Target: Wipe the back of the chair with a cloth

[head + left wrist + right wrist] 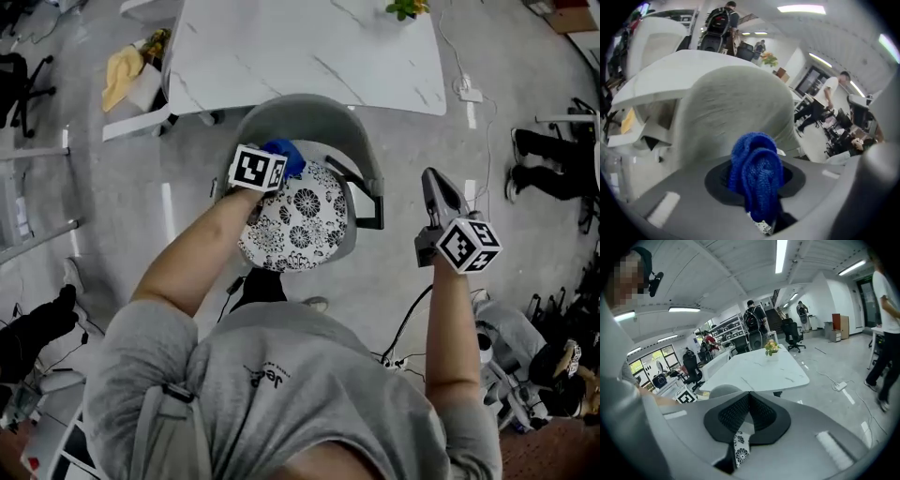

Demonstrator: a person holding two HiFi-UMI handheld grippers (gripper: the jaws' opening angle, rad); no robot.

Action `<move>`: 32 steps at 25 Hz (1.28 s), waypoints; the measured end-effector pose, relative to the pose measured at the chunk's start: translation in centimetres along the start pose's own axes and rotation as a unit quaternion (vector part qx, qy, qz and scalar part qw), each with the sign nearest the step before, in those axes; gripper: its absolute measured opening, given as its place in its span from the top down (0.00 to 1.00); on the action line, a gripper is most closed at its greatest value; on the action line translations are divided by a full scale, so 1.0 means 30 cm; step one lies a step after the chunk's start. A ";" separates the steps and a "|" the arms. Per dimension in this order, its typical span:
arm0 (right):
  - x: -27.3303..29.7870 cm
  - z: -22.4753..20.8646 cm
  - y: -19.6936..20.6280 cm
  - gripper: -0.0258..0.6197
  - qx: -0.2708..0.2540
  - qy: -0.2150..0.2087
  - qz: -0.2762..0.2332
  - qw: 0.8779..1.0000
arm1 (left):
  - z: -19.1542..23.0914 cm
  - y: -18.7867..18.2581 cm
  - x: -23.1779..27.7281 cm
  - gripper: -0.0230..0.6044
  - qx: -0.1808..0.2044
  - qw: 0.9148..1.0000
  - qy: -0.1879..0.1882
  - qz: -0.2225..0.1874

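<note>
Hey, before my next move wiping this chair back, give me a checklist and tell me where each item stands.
1. Blue cloth clamped in left gripper: ok.
2. Cloth touching the chair back: cannot tell; it sits right by the inner face.
3. Right gripper off to the side of the chair, shut and empty: ok.
4. Room between the chair back and the table to reach the outer face: cannot tell.
</note>
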State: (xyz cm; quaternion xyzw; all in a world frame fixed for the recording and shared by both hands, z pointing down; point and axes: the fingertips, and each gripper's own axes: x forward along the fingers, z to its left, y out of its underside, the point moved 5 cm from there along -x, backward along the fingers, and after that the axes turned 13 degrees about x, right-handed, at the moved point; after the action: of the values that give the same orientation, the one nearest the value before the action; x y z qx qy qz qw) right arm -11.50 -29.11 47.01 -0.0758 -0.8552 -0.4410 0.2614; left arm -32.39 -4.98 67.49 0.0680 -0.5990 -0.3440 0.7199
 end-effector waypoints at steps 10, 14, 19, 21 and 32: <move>0.137 0.146 0.025 0.96 -0.019 -0.040 0.027 0.999 | 0.248 0.251 -0.065 0.69 -0.150 0.987 -0.063 -0.001; 0.123 0.127 0.036 0.96 -0.010 -0.027 0.027 0.999 | 0.282 0.220 -0.026 0.69 -0.199 0.978 -0.055 -0.009; 0.080 0.067 0.028 0.96 0.004 -0.006 0.019 1.000 | 0.275 0.183 0.014 0.69 -0.230 0.973 -0.037 -0.006; 0.056 0.041 0.025 0.96 0.011 0.005 0.013 1.000 | 0.265 0.152 0.037 0.69 -0.235 0.972 -0.027 -0.004; -0.087 -0.116 0.023 0.96 0.041 0.051 -0.022 0.998 | 0.113 -0.107 0.237 0.69 -0.072 0.996 -0.027 0.040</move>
State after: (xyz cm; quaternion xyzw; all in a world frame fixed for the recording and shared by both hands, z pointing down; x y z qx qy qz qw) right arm -7.72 -31.20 47.81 -0.0238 -0.8592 -0.4149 0.2983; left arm -36.49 -10.44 72.59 -0.0167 -0.5940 -0.3589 0.7197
